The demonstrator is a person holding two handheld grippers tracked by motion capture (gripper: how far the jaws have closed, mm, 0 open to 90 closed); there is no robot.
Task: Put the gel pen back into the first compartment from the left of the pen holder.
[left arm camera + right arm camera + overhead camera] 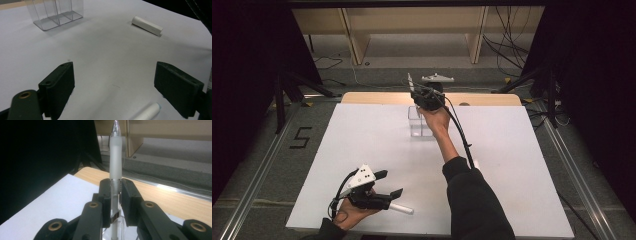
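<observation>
The right gripper (pixel 116 192) grips a frosted pen (pixel 115 152) upright over the clear organizer (pixel 419 123), seemingly for slotting, while the left gripper (pixel 113 87) waits agape beside a white tube (pixel 147 113)

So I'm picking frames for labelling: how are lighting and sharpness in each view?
High view: white table evenly lit, surroundings dark, the clear divided box faint. Left gripper view: soft overall, broad shadows on the table, white tube readable. Right gripper view: pen between the right tongs is sharp; left side is near black.
</observation>
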